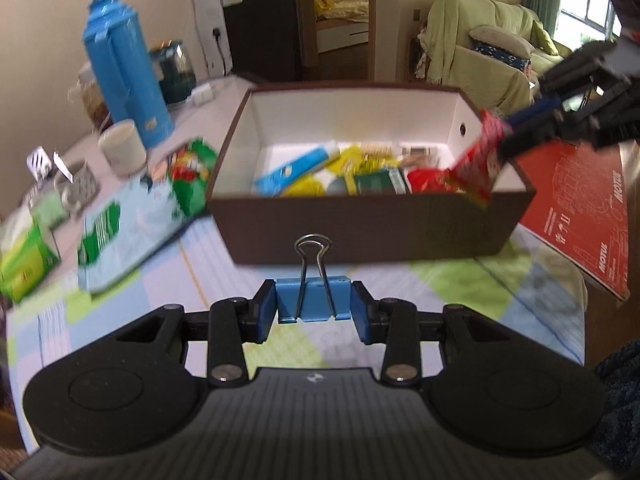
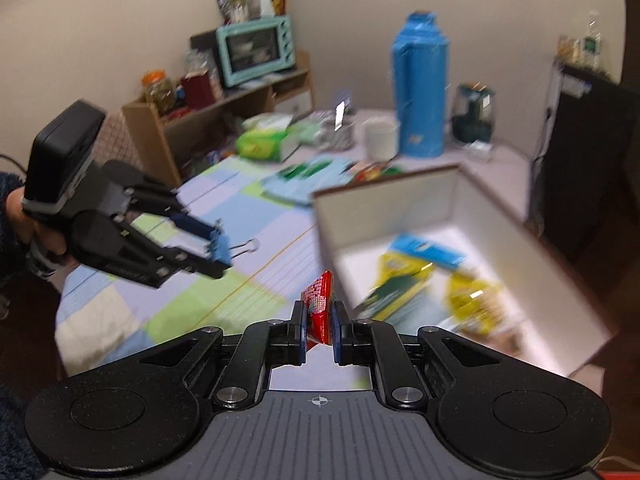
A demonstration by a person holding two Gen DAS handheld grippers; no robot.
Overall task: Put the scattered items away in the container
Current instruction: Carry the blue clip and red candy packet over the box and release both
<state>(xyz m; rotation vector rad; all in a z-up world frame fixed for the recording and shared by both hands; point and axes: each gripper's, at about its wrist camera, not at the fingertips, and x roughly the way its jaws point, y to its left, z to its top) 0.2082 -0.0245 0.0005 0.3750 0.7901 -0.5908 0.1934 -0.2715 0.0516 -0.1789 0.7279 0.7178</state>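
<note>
My left gripper is shut on a blue binder clip, held above the checked tablecloth just in front of the brown box. From the right wrist view the left gripper and the clip hang at left, a hand behind them. My right gripper is shut on a red snack packet, beside the box's near-left corner. In the left wrist view the packet hovers over the box's right end, with the right gripper gripping it. Inside lie blue, yellow, green and red packets.
A blue thermos, a white cup, a green snack bag, a light-blue packet and a green tissue box stand left of the box. A red booklet lies at right.
</note>
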